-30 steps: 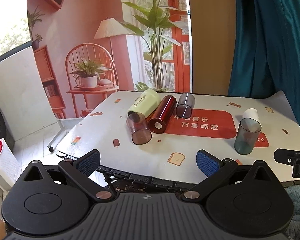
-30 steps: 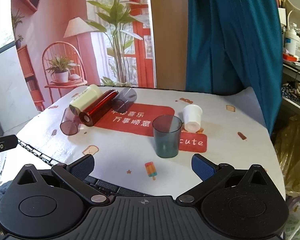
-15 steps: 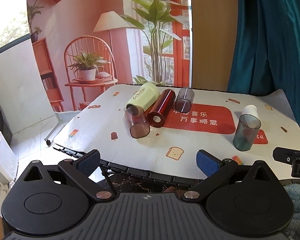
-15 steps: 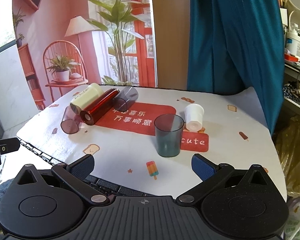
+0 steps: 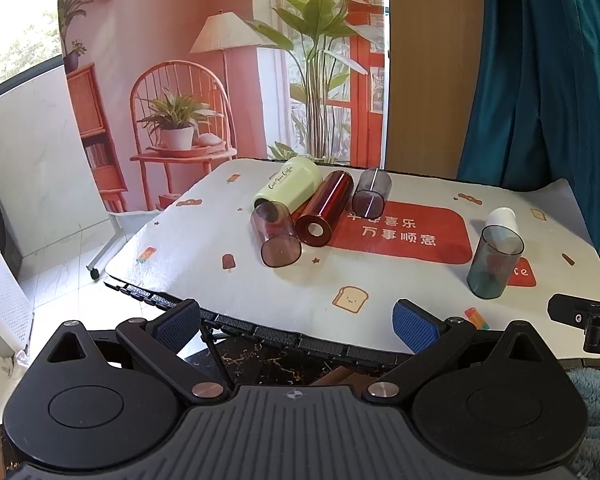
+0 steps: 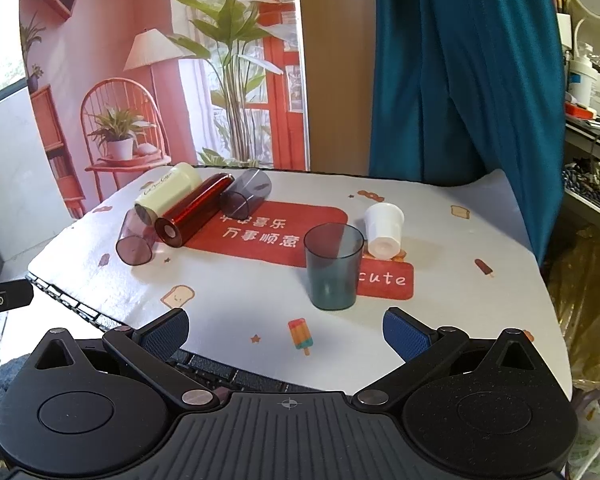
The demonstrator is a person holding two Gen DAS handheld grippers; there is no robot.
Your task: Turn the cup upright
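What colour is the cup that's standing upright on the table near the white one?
The upright cup is see-through dark teal-grey, clearest in the right wrist view.

Teal curtain (image 6: 460,80), printed backdrop (image 5: 220,60)

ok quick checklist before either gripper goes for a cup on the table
1. Left gripper open and empty: ok.
2. Right gripper open and empty: ok.
3. Teal cup already upright, leave it: ok.
4. White cup mouth up: not ok, it stands upside down.
5. Four cups lying down (cream cup, red cup, grey cup, purple cup) spaced for a grasp: not ok, bunched together.
6. Grippers over the table: not ok, both at its near edge.
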